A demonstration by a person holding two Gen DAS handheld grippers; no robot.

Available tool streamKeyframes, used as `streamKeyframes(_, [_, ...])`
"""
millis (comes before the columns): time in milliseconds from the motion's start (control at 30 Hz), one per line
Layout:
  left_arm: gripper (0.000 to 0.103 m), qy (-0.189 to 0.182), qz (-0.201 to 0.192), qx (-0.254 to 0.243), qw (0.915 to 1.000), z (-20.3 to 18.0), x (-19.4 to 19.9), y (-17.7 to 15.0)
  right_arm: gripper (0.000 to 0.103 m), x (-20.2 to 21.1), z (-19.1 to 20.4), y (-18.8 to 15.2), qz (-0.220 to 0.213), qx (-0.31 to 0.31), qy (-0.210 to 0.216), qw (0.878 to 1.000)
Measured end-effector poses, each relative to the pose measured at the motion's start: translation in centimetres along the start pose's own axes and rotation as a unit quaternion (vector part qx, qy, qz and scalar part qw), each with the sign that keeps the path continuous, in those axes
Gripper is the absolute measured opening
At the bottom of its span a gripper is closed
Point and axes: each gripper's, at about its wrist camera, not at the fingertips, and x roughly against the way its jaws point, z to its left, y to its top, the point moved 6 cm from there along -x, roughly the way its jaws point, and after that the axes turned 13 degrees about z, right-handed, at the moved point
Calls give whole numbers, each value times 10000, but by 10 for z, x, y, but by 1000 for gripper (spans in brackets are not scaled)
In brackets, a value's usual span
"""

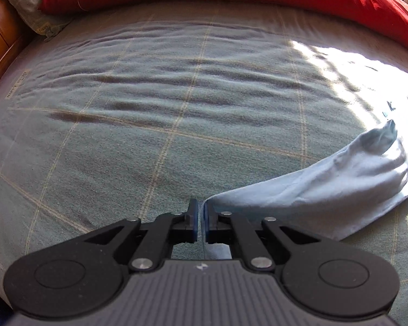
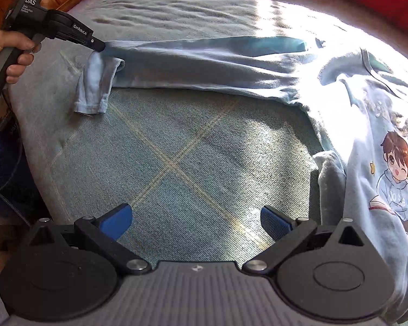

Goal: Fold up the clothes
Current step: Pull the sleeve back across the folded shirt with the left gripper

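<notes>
The left gripper (image 1: 200, 218) has its jaws pinched on the sleeve of a light-blue cotton sweatshirt (image 2: 204, 62) spread across the grey-green checked bed (image 2: 176, 163). Only the right wrist view shows its cartoon print, the right gripper (image 2: 195, 221) gaping empty, and the person's hand (image 2: 12, 54)

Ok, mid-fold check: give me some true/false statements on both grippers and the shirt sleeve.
1. The left gripper is shut on the sleeve. True.
2. The right gripper is pinching the shirt hem. False: it is open over the bare bedspread.
3. The sleeve is stretched out sideways from the shirt body. True.
4. The shirt lies print-side down. False: the cartoon print faces up.
</notes>
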Motion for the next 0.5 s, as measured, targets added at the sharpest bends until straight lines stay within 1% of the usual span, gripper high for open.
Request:
streamKeyframes(100, [2,-83,11,100,9999,6,0,1,102,0,0,1,-4,-6,5,10000])
streamKeyframes(200, [7,-166,22,199,9997,12,0,2,102,0,0,2,-27,-24,22,10000])
streamKeyframes(267, [8,-221,29,266,9994,16,0,3,102,0,-1,3,-37,-43,37,10000])
streamKeyframes(300, [10,-249,32,299,9992,18,0,4,102,0,-1,3,-44,-52,50,10000])
streamKeyframes(367, [23,-402,39,198,9990,8,3,-7,102,0,0,3,-44,-61,72,9999])
streamKeyframes(400, [36,-410,54,80,9991,-3,2,-15,102,0,0,4,-46,-54,77,9999])
streamKeyframes(433, [45,-418,69,-38,9991,-13,1,-23,102,0,1,4,-48,-47,81,9999])
streamKeyframes(500, [46,-434,99,-273,9986,-33,-2,-38,102,1,1,4,-57,-35,81,9999])
